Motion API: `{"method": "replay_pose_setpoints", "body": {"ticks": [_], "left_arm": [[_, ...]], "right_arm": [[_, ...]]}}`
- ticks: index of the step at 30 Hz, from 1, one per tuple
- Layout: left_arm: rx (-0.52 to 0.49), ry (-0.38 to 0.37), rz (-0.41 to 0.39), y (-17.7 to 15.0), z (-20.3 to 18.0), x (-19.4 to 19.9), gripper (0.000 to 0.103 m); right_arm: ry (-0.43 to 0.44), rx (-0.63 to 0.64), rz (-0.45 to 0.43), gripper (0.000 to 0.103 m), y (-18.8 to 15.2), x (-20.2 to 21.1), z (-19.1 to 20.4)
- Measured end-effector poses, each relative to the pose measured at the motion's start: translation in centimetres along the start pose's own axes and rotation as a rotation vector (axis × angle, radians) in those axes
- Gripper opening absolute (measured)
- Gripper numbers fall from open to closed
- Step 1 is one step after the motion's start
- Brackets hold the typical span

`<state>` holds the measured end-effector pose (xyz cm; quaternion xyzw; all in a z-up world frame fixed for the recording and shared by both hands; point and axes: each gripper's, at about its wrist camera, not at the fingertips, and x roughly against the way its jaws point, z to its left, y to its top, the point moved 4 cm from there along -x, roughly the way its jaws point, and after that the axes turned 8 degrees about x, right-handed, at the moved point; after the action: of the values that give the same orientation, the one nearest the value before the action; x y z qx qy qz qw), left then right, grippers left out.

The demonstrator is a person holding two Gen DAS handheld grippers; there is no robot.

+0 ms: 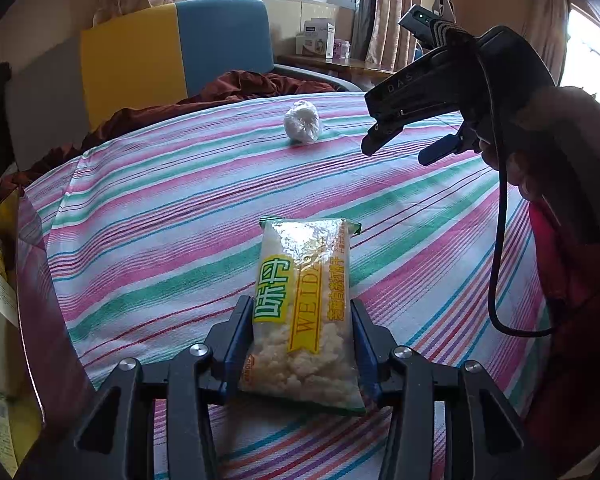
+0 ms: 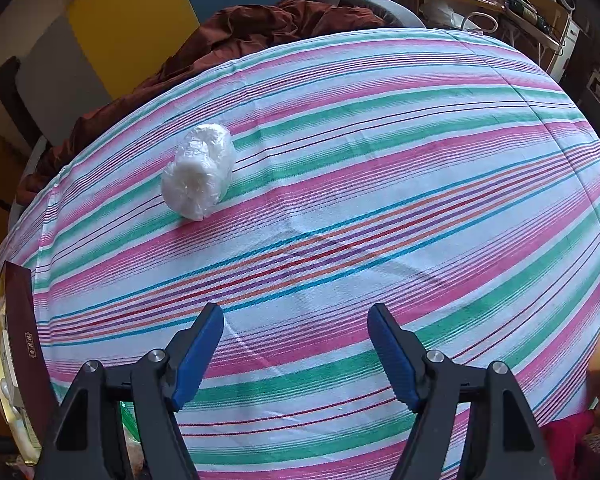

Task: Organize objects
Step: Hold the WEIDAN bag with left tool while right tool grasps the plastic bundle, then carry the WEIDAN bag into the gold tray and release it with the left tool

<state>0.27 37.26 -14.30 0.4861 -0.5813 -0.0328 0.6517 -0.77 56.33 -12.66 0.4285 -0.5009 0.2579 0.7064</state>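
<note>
The left gripper (image 1: 302,344) is clenching a clear snack packet (image 1: 306,312) between its blue pads, gripping it by the near end while the far end is pointing away over the striped cloth (image 1: 172,208). The packet is sitting low above the cloth, near the front edge of the table.

The right gripper (image 2: 296,352) is hanging released, jaws standing wide with nothing between them, only striped cloth showing below. A white wrapped bundle (image 2: 199,176) is lying on the cloth well ahead of it and to its left, apart from both grippers.

Judging from the task, the step in hand is carrying the packet to its place, likely the box (image 1: 24,280) at the left edge. To do it well, the grip should be kept firm but not crushing, since the contents look brittle; the packet should be kept level so the loose far end is not drooping or catching on the box's wall, and let go only once it is inside.

The left view is showing the packet, the grip on it, and the right gripper (image 1: 400,140) from the side, with a hand and cable behind it. The right view is showing none of the packet clearly; instead it is giving a closer look at the bundle and the bare cloth around it, and a dark box wall (image 2: 20,320) at its left edge.
</note>
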Motion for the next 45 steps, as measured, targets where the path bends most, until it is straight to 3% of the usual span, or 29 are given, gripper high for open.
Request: {"method": "replay_pose_setpoints", "body": {"ticks": [6,11,19,20,22,23,28,35,37,45], "left_arm": [[0.003,-0.011,-0.001,-0.3,-0.5,0.8,0.048],[0.008,-0.022,-0.001,-0.5,-0.3,1.0,0.047],[0.010,-0.030,-0.004,-0.7,-0.1,1.2,0.047],[0.009,-0.030,-0.004,-0.7,-0.1,1.2,0.047],[0.012,-0.033,-0.003,-0.7,0.0,1.2,0.047],[0.014,-0.035,-0.003,-0.6,0.0,1.2,0.047],[0.013,-0.034,-0.006,-0.6,-0.1,1.0,0.047],[0.006,-0.022,-0.011,-0.8,-0.2,1.2,0.047],[0.004,-0.018,-0.013,-0.8,-0.2,1.3,0.047],[-0.006,0.018,-0.009,-1.0,-0.7,1.6,0.045]], "right_arm": [[0.055,-0.016,0.000,0.076,0.7,0.1,0.7],[0.087,-0.068,-0.038,0.076,3.8,0.0,1.3],[0.045,-0.088,-0.058,0.076,9.5,-2.9,4.2],[0.037,-0.079,-0.053,0.072,9.9,-3.4,4.4],[0.014,-0.044,-0.020,0.052,10.2,-4.4,4.9],[-0.005,-0.022,-0.010,0.036,10.2,-4.7,5.2],[-0.021,0.121,0.007,0.035,8.0,-3.5,6.2],[0.068,0.186,0.117,0.035,-0.8,-0.9,5.7],[0.080,0.198,0.109,0.036,-2.9,-0.1,5.7],[0.043,0.249,0.068,0.035,-4.0,0.2,6.2]]}}
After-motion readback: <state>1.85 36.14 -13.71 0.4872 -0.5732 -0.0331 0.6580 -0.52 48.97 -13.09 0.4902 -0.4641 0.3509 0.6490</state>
